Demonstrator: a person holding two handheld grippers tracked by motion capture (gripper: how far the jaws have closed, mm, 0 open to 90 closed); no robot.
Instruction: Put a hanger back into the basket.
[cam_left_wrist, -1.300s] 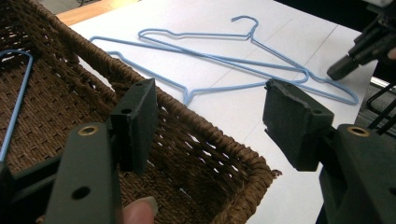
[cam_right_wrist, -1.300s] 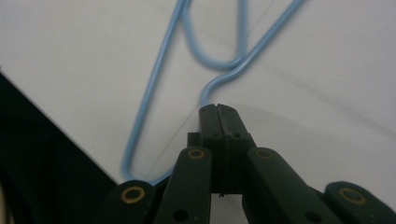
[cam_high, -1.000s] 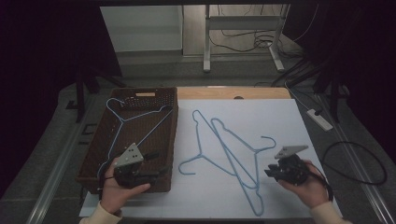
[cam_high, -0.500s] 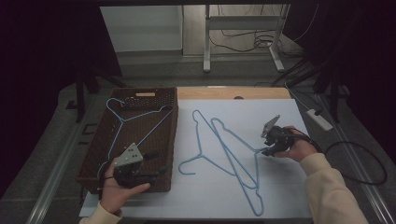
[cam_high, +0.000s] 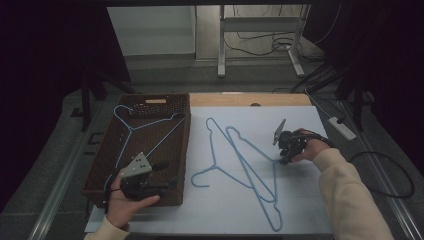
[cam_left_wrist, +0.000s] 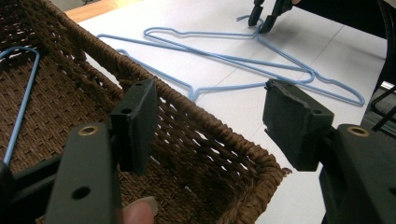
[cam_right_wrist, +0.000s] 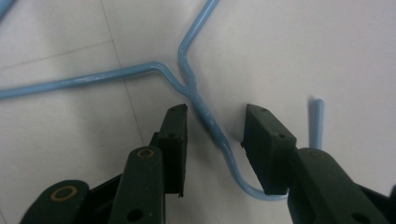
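At the near left corner of the table (cam_high: 300, 215), the left hand-held gripper (cam_high: 159, 179) is held in the person's left hand (cam_high: 127, 205) over the near end of a brown wicker basket (cam_high: 183, 150); its jaws are spread wide with nothing between them, the basket's woven rim being seen below and beyond them in the left gripper view. Inside the basket a blue wire hanger (cam_high: 145, 131) is laid, its hook toward the far end. On the white table surface beside the basket's right wall, two more blue wire hangers are laid crossing each other: one hanger (cam_high: 220, 155) with its hook curled toward the near left, and a second hanger (cam_high: 255, 175) reaching from the middle toward the near edge. Farther back, toward the right edge, the right hand-held gripper (cam_high: 280, 152) is lowered onto the twisted neck (cam_right_wrist: 203, 112) of the second hanger, just below its hook (cam_right_wrist: 315, 121). Its jaws have just been closing and are set narrowly on either side of the neck, a small gap being left on each side so the wire is not yet pinched.
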